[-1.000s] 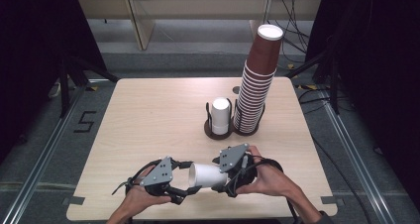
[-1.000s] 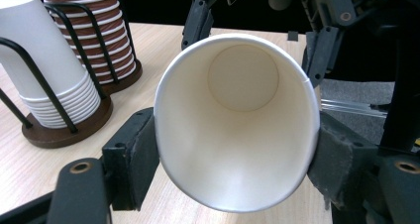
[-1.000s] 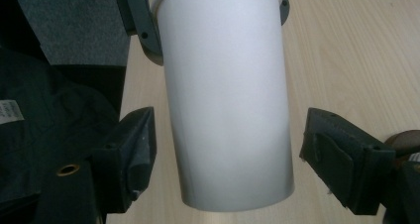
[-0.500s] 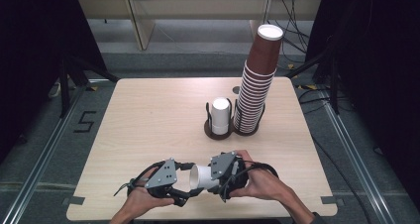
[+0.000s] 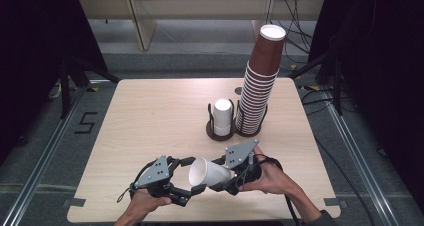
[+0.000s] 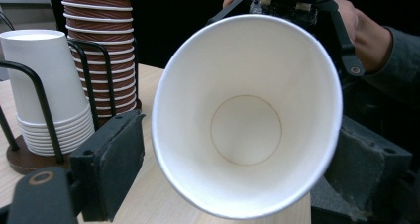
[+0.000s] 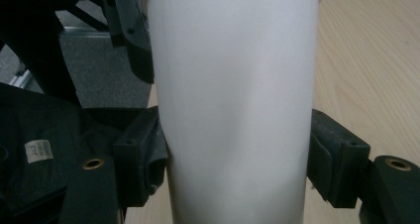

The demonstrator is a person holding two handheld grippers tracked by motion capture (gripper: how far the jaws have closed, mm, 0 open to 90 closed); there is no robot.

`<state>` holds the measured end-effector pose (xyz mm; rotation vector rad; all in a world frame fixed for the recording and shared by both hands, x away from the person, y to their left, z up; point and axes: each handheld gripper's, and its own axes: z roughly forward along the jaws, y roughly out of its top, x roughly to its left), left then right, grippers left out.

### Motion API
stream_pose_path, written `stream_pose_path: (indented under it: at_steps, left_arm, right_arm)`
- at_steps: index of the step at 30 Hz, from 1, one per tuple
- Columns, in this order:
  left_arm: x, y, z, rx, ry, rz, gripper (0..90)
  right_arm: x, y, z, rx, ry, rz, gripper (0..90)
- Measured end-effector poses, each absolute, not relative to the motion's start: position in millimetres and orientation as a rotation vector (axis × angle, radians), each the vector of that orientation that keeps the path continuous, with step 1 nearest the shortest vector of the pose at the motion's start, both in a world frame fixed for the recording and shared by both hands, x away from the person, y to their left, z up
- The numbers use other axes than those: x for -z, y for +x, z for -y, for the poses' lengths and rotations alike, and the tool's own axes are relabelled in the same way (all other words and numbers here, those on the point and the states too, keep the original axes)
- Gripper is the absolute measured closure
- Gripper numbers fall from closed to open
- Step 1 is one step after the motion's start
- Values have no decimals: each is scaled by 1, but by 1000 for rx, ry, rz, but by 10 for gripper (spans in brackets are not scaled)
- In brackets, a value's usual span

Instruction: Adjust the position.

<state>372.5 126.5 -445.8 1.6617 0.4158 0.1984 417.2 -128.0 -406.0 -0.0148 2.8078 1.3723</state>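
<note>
A white paper cup (image 5: pixel 207 172) is held on its side above the near edge of the table, its open mouth turned toward my left gripper. My right gripper (image 5: pixel 226 176) is shut on the cup's body, and in the right gripper view (image 7: pixel 237 144) both pads press the cup's (image 7: pixel 233 110) wall. My left gripper (image 5: pixel 192 178) stands open with its jaws spread wide on either side of the rim. The left gripper view looks straight into the round, unsquashed cup (image 6: pixel 247 120), with a small gap at the left pad (image 6: pixel 111 167).
A dark wire holder (image 5: pixel 214 131) at mid-table carries a short stack of white cups (image 5: pixel 222 116) and a tall leaning stack of brown cups (image 5: pixel 260 81). The table's front edge (image 5: pixel 200 220) lies just below both hands.
The grippers closed in on each other around the cup, then parted slightly. The cup, level before, now tilts so its open mouth shows beside the left gripper.
</note>
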Motion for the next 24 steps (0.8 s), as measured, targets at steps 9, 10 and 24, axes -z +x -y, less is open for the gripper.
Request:
stream_pose_path:
  at_steps: [9,10,24]
  left_arm:
    - [445,371,-124,-206,1621,-410,189]
    - [445,371,-124,-206,1619,-410,192]
    - [442,375,-131,-209,1589,-455,244]
  right_arm:
    - [408,418,127,-1435,-3,-2787,317]
    - [408,418,127,-1437,1,-2788,317]
    - [414,420,127,-1404,112,-2799,196]
